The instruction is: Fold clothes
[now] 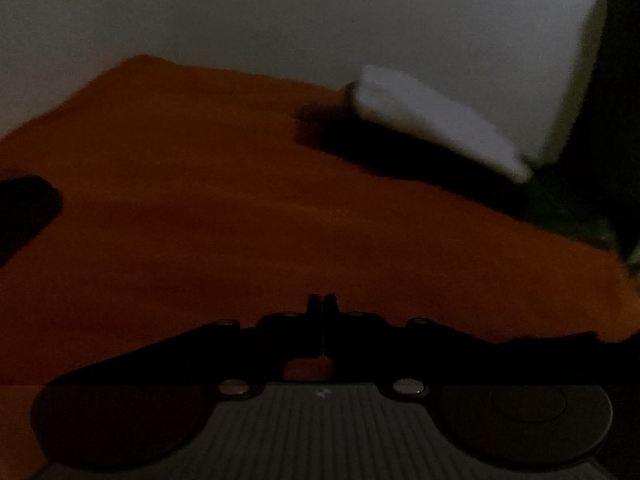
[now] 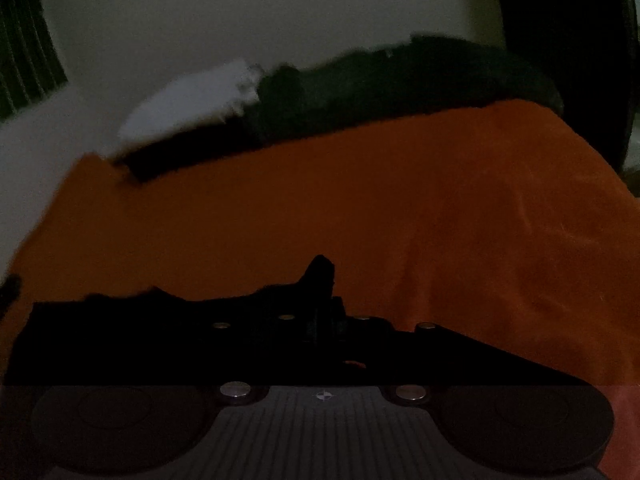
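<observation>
1. Orange cloth (image 1: 248, 208): spread over the surface in dim light. In the left wrist view it fills the middle of the scene from the near edge to a far corner at upper left. In the right wrist view the same orange cloth (image 2: 360, 208) shows soft creases on its right side.
2. Left gripper (image 1: 322, 300): low at the near edge of the cloth. Its two dark fingers are pressed together with only a thin line between them. Whether fabric is caught there cannot be told.
3. Right gripper (image 2: 324, 280): near the cloth's near edge. The fingers look drawn together around a dark peaked fold of black fabric (image 2: 318, 268), which trails off to the left along the near edge. The darkness leaves the grip itself uncertain.
4. White folded item (image 1: 432, 120): lies at the far right of the cloth in the left wrist view, casting a dark shadow toward the near side. In the right wrist view it appears at far left (image 2: 192, 108).
5. Dark green garment (image 2: 400, 84): heaped along the far edge of the cloth, just right of the white item.
6. Pale wall (image 1: 280, 12): behind the whole arrangement.
</observation>
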The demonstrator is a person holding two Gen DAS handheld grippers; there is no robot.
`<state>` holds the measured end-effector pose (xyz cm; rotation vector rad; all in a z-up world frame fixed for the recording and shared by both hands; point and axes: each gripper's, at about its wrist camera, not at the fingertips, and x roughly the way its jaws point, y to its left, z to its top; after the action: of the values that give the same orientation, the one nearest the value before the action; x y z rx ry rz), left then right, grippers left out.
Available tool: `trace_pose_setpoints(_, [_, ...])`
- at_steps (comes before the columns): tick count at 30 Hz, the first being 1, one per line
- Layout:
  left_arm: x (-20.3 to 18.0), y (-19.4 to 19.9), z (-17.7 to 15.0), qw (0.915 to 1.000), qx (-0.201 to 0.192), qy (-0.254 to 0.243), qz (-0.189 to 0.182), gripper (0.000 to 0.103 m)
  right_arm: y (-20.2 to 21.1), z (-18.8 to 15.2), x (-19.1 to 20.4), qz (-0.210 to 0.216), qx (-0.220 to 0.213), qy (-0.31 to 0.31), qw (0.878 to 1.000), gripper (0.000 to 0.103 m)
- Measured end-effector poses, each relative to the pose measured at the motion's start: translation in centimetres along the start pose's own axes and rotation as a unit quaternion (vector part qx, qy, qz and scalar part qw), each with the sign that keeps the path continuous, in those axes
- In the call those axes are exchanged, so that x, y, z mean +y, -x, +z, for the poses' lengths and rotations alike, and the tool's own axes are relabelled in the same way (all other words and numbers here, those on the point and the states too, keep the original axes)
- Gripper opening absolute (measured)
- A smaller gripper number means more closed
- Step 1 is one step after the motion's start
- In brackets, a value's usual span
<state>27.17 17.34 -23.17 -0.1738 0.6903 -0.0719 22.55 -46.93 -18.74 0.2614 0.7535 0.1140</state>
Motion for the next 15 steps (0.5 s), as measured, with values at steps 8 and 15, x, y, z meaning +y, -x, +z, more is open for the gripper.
trace_pose_setpoints(8, [0.3, 0.0, -1.4, 0.9984, 0.040, -0.007, -0.041, 0.062, -0.8, -0.4, -0.9, 0.019, 0.023, -0.032, 0.999, 0.044])
trace_pose_setpoints(15, [-3.1, -2.1, -1.6, 0.9926, 0.083, -0.043, -0.078, 0.007, -2.8, -0.1, 0.1, 0.029, 0.048, -0.024, 0.998, 0.027])
